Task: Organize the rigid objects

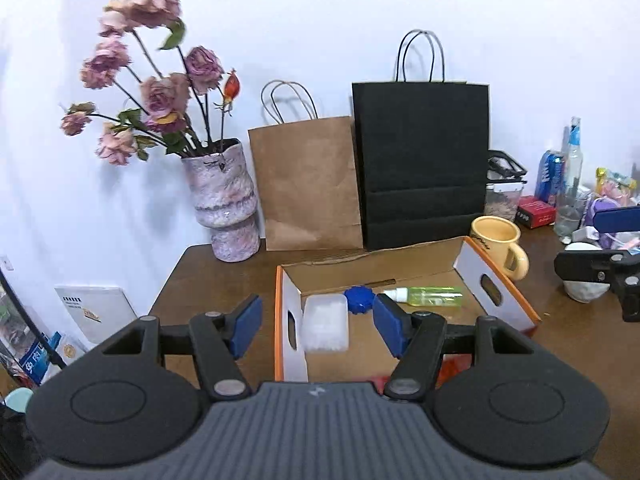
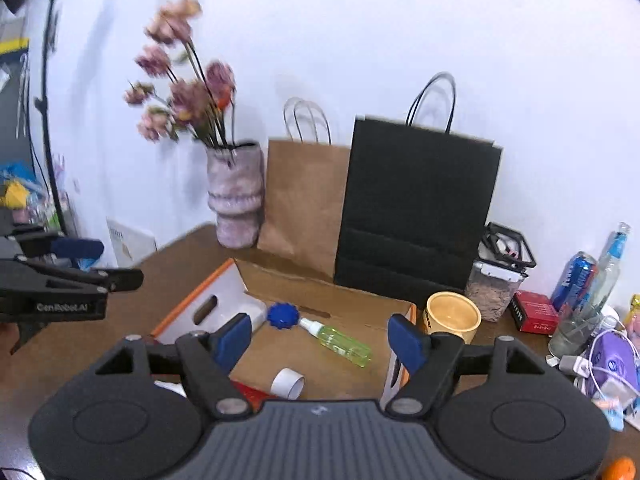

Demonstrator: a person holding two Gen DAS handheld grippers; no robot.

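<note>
Table: brown wood table [image 1: 208,280], smooth; its left edge and back left corner show bare, its right end is crowded with bottles and packets.
Black bag: tall matte paper black bag [image 1: 420,160] with cord handles, upright against the wall at the back edge.
Brown bag: creased paper brown bag [image 1: 308,184], just left of the black one, touching it.
Vase: mottled pink ribbed vase [image 1: 230,204] with dried roses, at the back left corner.
Box: open cardboard box [image 1: 400,264] with white, orange-edged end walls and slot handles, mid-table, below and ahead of both tongs.
Mug: glossy yellow mug [image 1: 500,240] just beside the box's right wall.
Case: frosted plastic case [image 1: 325,326] lying against the box's left wall.
Spray bottle: clear green spray bottle [image 1: 430,295] lying flat in the box, its white cap toward the blue disc.
Disc: ridged blue disc [image 1: 359,299] between case and bottle.
Tape: white tape roll [image 2: 288,382] near the box's front edge.
Left tongs: left tongs [image 1: 316,326] apart, nothing between the blue pads, above the box's front.
Right tongs: right tongs [image 2: 322,340] apart, empty, over the box.
</note>
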